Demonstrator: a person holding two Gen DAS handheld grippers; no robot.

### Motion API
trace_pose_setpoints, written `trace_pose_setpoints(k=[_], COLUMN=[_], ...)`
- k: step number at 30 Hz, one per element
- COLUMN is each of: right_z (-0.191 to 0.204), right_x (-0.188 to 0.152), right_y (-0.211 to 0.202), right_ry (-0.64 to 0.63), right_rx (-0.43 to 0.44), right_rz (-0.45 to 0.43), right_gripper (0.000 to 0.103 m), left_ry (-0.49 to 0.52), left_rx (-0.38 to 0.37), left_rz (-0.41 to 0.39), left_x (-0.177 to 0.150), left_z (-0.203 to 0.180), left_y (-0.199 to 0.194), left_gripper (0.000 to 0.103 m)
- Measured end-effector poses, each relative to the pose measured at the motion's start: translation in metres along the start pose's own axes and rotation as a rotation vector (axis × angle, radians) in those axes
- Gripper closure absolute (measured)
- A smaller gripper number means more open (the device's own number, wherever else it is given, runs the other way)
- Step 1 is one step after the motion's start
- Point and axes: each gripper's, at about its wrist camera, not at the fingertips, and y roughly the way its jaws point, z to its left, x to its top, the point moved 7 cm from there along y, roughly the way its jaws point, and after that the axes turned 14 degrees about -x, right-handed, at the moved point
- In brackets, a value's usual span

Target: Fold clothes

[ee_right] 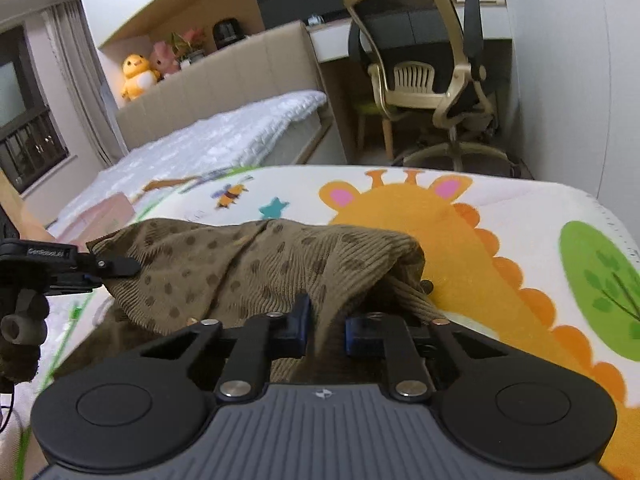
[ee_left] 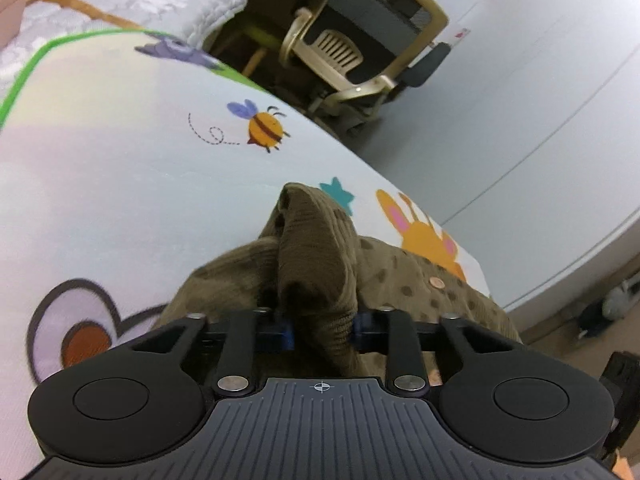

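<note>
An olive-brown corduroy garment (ee_left: 320,248) with dark dots and a small copper button lies on a cartoon-printed play mat (ee_left: 120,168). My left gripper (ee_left: 323,330) is shut on a bunched fold of it, which rises between the blue pads. In the right wrist view the same garment (ee_right: 248,264) is lifted off the mat and stretched between both tools. My right gripper (ee_right: 325,330) is shut on its near edge. The left gripper (ee_right: 116,267) shows at the left, pinching the garment's far corner.
The play mat (ee_right: 500,232) covers a raised surface whose edge drops off at the far right. A bed with a white quilt (ee_right: 224,140) stands behind. An office chair (ee_right: 432,80) and a desk stand beyond the mat. A pink box (ee_right: 100,216) sits at the mat's left.
</note>
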Motion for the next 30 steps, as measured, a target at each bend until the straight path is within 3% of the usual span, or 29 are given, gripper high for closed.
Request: trace_pose_setpoints(k=[7, 13, 15, 16, 17, 19, 24, 26, 30], right_z=[0.0, -0.013, -0.019, -0.024, -0.028, -0.038, -0.051, -0.047, -0.027], right_x=[-0.038, -0.09, -0.1, -0.097, -0.093, -0.079, -0.043, -0.034, -0.032], right_y=[-0.073, -0.069, -0.067, -0.069, -0.071, -0.076, -0.052, -0.024, 0.04], right_ry=[0.024, 0.043, 0.058, 0.076, 0.092, 0.134, 0.322, 0.384, 0.43], right_rx=[0.082, 0.048, 0.047, 0.053, 0.048, 0.039, 0.143, 0.167, 0.24], right_rz=[-0.017, 0.105, 0.137, 0.138, 0.131, 0.094, 0.096, 0.137, 0.303], right_gripper=[0.091, 0.091, 0.085, 0.075, 0.058, 0.038, 0.029, 0.028, 0.027], left_ry=[0.101, 0.099, 0.092, 0.089, 0.086, 0.081, 0.085, 0.082, 0.028], left_rx=[-0.104, -0.088, -0.063, -0.051, -0.039, -0.016, -0.131, -0.181, -0.168], left_rz=[-0.008, 0.088, 0.108, 0.116, 0.124, 0.14, 0.05, 0.016, 0.052], left_x=[-0.044, -0.105, -0.11, -0.111, -0.113, -0.115, -0.068, -0.046, -0.028], left_z=[-0.055, -0.048, -0.038, -0.033, -0.028, -0.019, -0.027, -0.03, -0.015], left_y=[-0.074, -0.095, -0.097, -0.098, -0.099, -0.101, -0.105, -0.101, -0.055], left_gripper=[0.087, 0.083, 0.075, 0.071, 0.059, 0.038, 0.011, 0.01, 0.01])
